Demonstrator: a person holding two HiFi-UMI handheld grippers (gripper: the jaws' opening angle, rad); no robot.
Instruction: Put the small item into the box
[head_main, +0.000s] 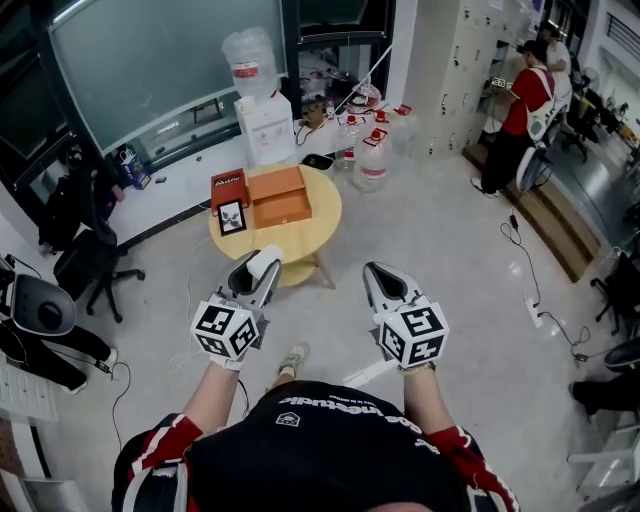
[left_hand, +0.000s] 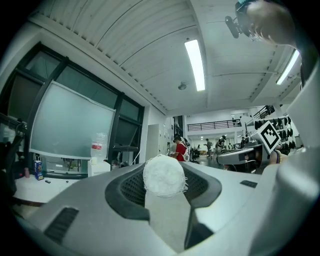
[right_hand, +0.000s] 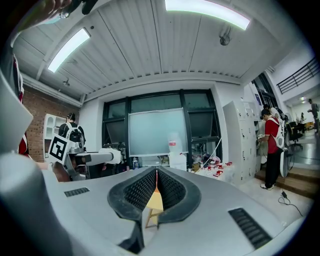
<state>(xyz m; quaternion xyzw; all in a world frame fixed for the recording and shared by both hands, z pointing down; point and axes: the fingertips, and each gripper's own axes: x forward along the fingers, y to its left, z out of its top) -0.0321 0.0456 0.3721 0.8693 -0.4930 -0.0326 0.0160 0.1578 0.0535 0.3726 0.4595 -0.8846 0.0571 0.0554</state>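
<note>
The small item is a white fluffy ball (left_hand: 164, 175) of loose fibres, pinched between the pads of the left gripper (head_main: 257, 268). In the left gripper view it sits in the centre of the frame, at the jaw tips, with stray threads sticking out round its edge. It looks very light, soft and easily squashed, not slippery and not breakable. I judge that a gentle pinch across its middle is enough, and that fibres may cling to the ribbed pads on release. The jaws stand fairly wide around it, since the ball fills the gap.

The right gripper (right_hand: 156, 187) is empty, its pads pressed almost together, with only a thin slit between them.

In the head view both forearms reach up from the bottom of the frame. The grippers are held side by side at its centre, roughly level, marker cubes towards the camera. They point up the frame at the round pale wooden table (head_main: 325, 236). There the orange open-topped box (head_main: 280, 199) waits, well apart from the ball, with a dark red lid (head_main: 228, 185) beside it on its left.
</note>
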